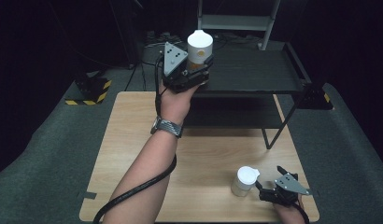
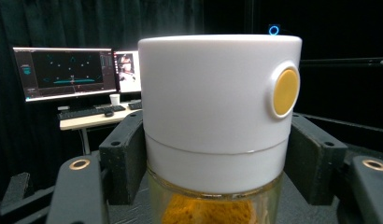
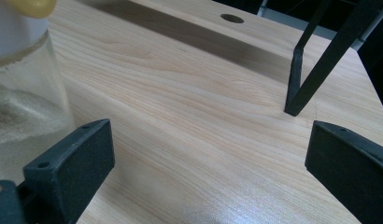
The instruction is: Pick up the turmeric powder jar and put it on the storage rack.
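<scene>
The left claw [image 1: 195, 70] grips a rigid, breakable glass spice jar [image 1: 199, 50] just under its smooth white cap, above the far shelf [image 1: 255, 74], while the right claw [image 1: 269, 179] waits wide.

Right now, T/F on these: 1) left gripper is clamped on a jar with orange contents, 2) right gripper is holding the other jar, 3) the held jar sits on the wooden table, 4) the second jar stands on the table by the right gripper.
1) True: the left gripper is shut on the orange-filled jar.
2) False: the right gripper stands open, with the pale-filled jar beside it, outside its jaws.
3) False: the orange-filled jar is held up at the black shelf rack, off the wooden table.
4) True: the pale-filled jar stands upright on the table.
</scene>
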The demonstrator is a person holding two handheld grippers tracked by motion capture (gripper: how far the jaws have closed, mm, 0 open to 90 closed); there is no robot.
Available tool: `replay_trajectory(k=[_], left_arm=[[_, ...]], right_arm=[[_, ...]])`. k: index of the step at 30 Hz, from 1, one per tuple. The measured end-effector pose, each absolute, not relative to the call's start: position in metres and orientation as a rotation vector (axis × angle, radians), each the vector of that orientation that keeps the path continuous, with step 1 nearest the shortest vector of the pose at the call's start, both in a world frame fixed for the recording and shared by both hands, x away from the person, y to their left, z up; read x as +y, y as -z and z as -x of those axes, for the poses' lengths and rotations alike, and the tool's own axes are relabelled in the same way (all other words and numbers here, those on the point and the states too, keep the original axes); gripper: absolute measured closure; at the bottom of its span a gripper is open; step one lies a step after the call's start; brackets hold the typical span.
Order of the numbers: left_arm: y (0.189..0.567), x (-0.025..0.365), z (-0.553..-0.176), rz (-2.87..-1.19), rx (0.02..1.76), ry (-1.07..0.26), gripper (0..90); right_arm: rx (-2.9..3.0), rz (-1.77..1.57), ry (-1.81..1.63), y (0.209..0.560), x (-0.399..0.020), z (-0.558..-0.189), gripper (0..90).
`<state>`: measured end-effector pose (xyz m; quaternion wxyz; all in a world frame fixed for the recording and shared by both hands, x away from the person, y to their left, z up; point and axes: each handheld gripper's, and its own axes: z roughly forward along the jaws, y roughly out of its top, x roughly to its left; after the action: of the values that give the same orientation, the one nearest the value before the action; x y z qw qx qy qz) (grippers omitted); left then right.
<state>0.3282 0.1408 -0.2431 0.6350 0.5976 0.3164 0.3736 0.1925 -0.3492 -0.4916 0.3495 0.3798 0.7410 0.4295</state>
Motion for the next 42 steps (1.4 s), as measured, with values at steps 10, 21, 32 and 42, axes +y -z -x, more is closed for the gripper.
replay_trajectory(k=[10, 21, 32, 42], left_arm=[[0.245, 0.139, -0.333, -1.366, 0.733, -0.844, 30.5], [0.246, 0.138, -0.335, -1.358, 0.745, -0.835, 30.3], [0.245, 0.137, -0.337, -1.362, 0.749, -0.83, 29.3], [0.244, 0.133, -0.326, -1.362, 0.762, -0.857, 8.3]], right_arm=[[1.923, -0.982, -1.113, 0.491, -0.35, -0.193, 0.6], [1.925, -0.976, -1.109, 0.491, -0.349, -0.193, 0.5], [1.925, -0.978, -1.112, 0.491, -0.349, -0.193, 0.6], [1.929, -0.971, -1.107, 0.491, -0.349, -0.193, 0.5]])
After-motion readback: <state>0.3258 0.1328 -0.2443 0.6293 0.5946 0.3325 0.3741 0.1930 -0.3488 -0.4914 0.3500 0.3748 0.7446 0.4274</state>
